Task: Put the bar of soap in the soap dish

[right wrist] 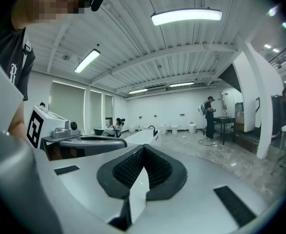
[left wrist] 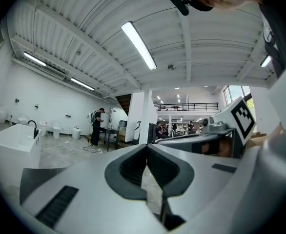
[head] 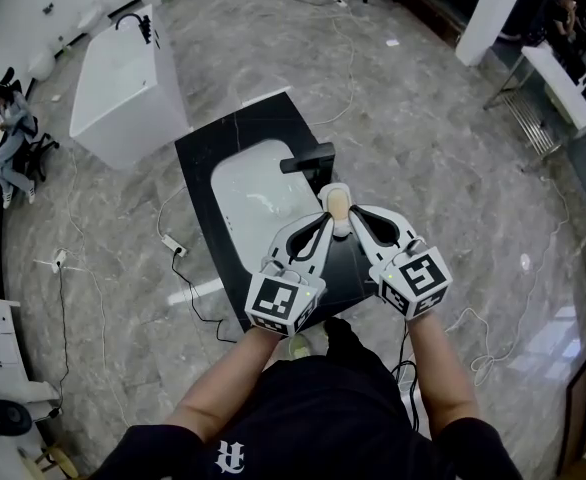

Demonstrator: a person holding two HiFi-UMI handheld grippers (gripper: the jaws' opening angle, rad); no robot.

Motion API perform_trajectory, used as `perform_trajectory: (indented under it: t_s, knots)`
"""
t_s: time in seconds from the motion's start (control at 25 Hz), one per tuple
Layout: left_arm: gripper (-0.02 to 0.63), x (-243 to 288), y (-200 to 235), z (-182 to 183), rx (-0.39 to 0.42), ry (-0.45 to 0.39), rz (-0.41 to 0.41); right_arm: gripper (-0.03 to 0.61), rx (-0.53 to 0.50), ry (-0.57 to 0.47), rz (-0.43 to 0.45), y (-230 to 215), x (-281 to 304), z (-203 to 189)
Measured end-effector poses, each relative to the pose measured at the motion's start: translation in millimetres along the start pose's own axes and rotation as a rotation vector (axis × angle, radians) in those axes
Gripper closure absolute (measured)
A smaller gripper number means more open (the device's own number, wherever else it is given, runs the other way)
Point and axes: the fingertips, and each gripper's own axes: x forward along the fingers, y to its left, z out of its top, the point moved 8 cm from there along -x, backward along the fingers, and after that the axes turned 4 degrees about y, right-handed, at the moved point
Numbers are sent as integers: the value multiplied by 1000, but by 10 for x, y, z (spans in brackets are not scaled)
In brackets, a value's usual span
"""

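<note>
At the counter's right edge, the bar of soap lies in the soap dish. The left gripper and right gripper flank it, both closed and empty.

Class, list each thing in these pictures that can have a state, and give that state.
Left tool: shut, nothing between its jaws.
Right tool: shut, nothing between its jaws.
Bar of soap: lying in the soap dish.
Soap dish: on the black counter, holding the soap.
Faucet: no water seen running.
</note>
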Motion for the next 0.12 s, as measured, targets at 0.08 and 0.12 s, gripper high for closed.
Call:
perform_trajectory:
  t_s: [0.08, 0.12]
  knots:
    - [606, -20, -73, -58, 2, 3, 0, 572, -2, -2, 0, 19, -64, -60]
    - [606, -30, -106, -86, 3, 4, 0, 572, -3, -2, 0, 28, -93, -89]
